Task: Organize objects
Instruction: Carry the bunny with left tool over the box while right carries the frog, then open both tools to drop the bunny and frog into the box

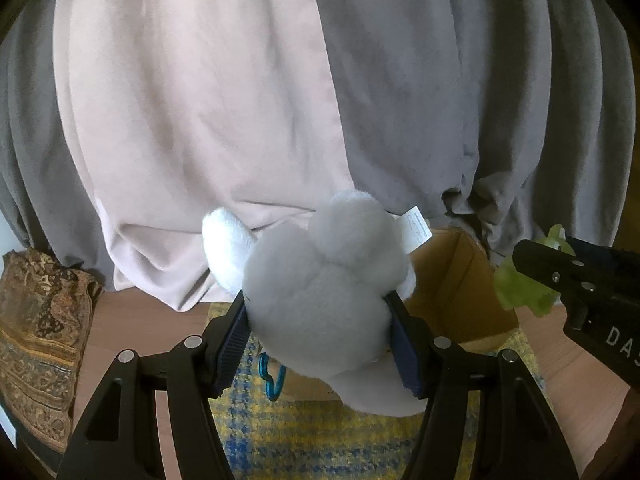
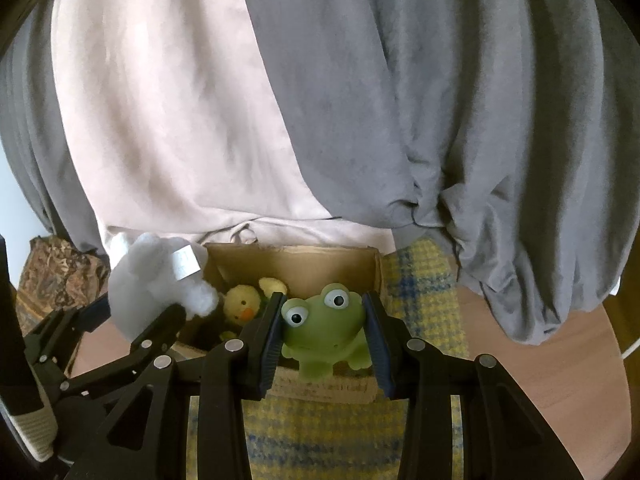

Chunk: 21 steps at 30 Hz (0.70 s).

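Note:
My left gripper (image 1: 320, 328) is shut on a grey and white plush toy (image 1: 320, 280), held in the air over the rug; a blue carabiner (image 1: 274, 380) hangs below it. My right gripper (image 2: 324, 332) is shut on a green rubber frog (image 2: 320, 328), held above the near edge of an open cardboard box (image 2: 332, 264). A yellow plush duck (image 2: 242, 302) lies inside the box. In the right wrist view the plush toy (image 2: 152, 284) and left gripper (image 2: 160, 320) sit at the box's left. The right gripper (image 1: 560, 276) with the frog (image 1: 516, 284) shows at the right of the left wrist view.
The cardboard box (image 1: 460, 280) stands on a yellow and blue checked rug (image 2: 424, 280) over a wooden floor (image 2: 540, 360). Pink and grey curtains (image 2: 280, 100) hang right behind the box. A patterned brown cushion (image 1: 36, 340) lies at the left.

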Available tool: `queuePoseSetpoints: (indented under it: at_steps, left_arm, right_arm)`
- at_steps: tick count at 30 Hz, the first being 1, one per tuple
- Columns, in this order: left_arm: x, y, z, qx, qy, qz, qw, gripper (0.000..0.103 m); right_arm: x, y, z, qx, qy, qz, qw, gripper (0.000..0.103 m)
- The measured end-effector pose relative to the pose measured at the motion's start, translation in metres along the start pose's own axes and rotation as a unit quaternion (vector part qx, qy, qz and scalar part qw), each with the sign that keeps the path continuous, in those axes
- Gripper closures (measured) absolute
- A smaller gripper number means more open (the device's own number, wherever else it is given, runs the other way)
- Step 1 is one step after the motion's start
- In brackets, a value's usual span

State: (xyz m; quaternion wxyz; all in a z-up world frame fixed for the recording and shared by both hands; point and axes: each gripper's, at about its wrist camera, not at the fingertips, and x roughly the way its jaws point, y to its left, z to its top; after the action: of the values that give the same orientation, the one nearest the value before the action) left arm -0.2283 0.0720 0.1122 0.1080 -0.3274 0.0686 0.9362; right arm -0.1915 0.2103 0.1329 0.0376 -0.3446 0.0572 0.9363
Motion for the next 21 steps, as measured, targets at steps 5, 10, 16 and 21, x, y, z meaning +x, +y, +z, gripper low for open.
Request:
queuePoseSetpoints:
  at_steps: [5, 10, 16, 21]
  left_arm:
    - [0.014, 0.002, 0.009, -0.004, 0.015, -0.003, 0.9999, 0.039]
    - [0.023, 0.002, 0.013, -0.002, 0.023, -0.003, 0.9997, 0.036]
    - [0.029, 0.001, 0.013, 0.005, 0.028, 0.005, 0.9996, 0.031]
    - [0.024, 0.0, 0.01, 0.01, 0.019, 0.025, 0.9995, 0.01]
  right_arm:
    - [0.013, 0.0, 0.009, 0.002, 0.011, 0.0, 1.0, 0.064]
    - [0.022, -0.001, 0.017, 0.002, 0.017, -0.003, 1.0, 0.064]
    - [0.025, -0.003, 0.02, 0.001, 0.019, -0.018, 1.0, 0.03]
    - [0.02, -0.004, 0.019, 0.0, 0.014, -0.028, 1.0, 0.008]
